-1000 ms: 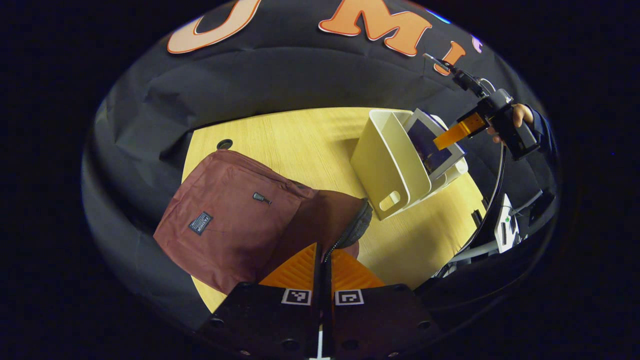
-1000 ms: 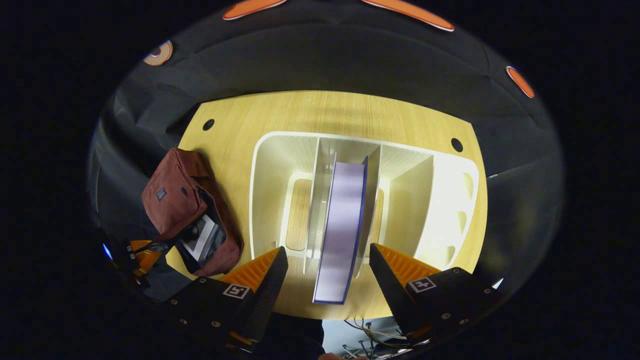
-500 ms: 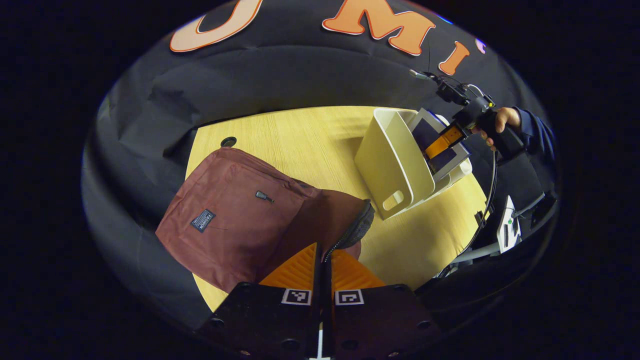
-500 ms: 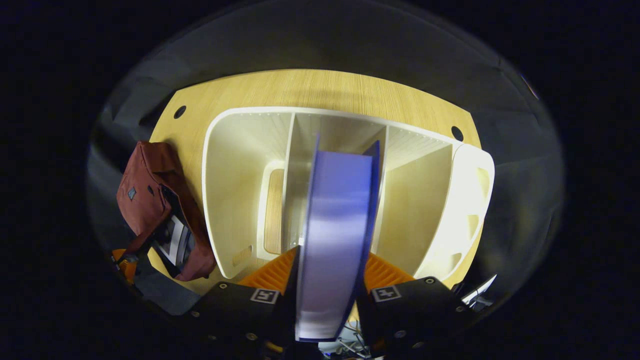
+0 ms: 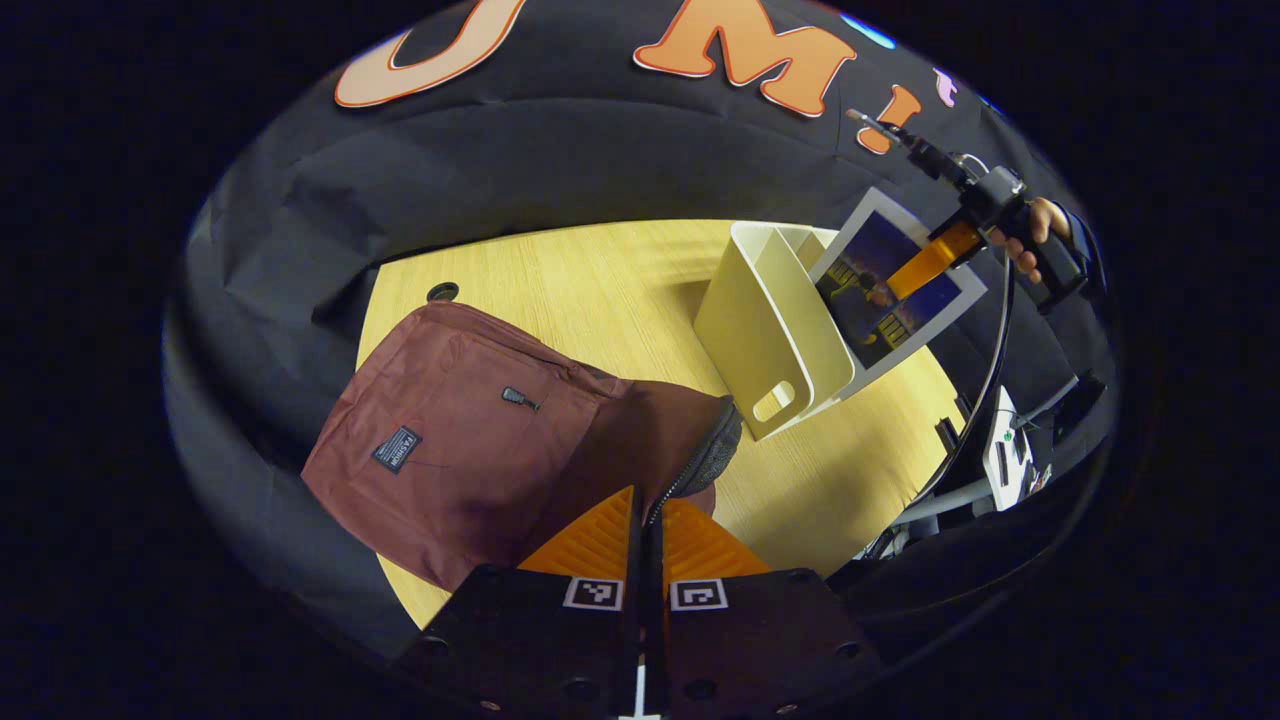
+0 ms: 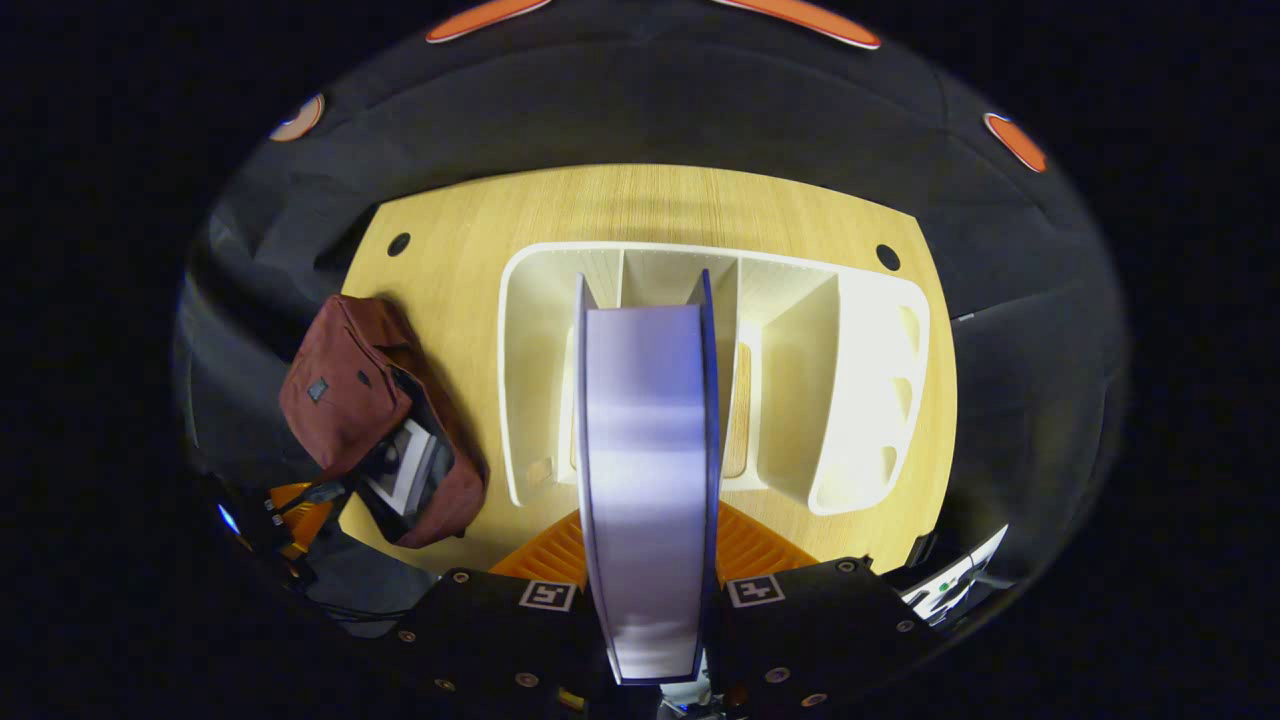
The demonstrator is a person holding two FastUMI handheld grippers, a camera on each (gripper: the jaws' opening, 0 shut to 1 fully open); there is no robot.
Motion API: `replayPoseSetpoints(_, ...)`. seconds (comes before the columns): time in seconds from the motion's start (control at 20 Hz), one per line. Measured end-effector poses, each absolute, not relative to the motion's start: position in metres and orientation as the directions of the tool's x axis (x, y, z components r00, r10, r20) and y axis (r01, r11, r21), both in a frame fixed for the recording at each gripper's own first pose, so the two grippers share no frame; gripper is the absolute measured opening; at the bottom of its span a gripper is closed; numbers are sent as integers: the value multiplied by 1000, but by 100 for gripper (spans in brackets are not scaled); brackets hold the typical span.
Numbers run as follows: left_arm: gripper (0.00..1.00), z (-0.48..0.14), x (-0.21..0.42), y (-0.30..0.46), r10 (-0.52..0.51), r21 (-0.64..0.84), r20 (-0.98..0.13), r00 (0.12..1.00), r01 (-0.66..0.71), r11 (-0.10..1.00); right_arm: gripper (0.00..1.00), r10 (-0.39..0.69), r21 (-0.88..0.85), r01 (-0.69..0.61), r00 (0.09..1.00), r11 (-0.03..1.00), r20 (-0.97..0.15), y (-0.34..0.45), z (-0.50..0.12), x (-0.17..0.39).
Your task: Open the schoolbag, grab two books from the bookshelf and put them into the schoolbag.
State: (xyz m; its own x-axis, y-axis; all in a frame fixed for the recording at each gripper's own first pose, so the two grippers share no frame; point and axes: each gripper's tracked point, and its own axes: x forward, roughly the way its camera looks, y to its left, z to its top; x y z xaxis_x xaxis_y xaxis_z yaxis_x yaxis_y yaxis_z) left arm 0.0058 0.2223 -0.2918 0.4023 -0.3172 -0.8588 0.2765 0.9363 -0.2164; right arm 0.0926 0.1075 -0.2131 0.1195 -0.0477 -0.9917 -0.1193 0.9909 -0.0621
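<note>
The maroon schoolbag [image 5: 460,440] lies on the wooden table, and my left gripper [image 5: 648,520] is shut on the edge of its opening. In the right gripper view the schoolbag [image 6: 345,390] gapes open with one book [image 6: 405,470] inside, held by the left gripper [image 6: 300,510]. My right gripper [image 6: 650,515] is shut on a blue-covered book [image 6: 648,440], its page edge facing me. Seen from the left gripper view, that book [image 5: 885,290] hangs above the white bookshelf [image 5: 765,330], partly lifted out, in the right gripper [image 5: 935,262].
The bookshelf [image 6: 860,380] has several upright dividers, and the slots I see hold nothing. The table [image 5: 600,280] has round cable holes near its back corners. A hand [image 5: 1040,228] holds the right gripper. Cables and a white device [image 5: 1005,455] sit off the table's right edge.
My right gripper went from open around the book to shut on it, then raised it partly out of the bookshelf. The left gripper has kept its hold on the bag.
</note>
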Motion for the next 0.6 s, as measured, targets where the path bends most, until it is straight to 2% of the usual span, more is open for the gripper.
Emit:
replayPoseSetpoints(0.35, 3, -288, 7, 231, -365, -232, -838, 405, 342, 911, 40, -10, -12, -3, 246, 1000, -969, 112, -129, 60)
replayPoseSetpoints(0.5, 3, -285, 7, 236, -373, -231, -833, 407, 356, 905, 40, 16, 19, 9, 266, 1000, -964, 123, -125, 40)
replayPoseSetpoints(0.6, 3, -283, 6, 238, -375, -226, -834, 406, 369, 902, 40, 75, 83, 21, 264, 996, -962, 147, -133, 24)
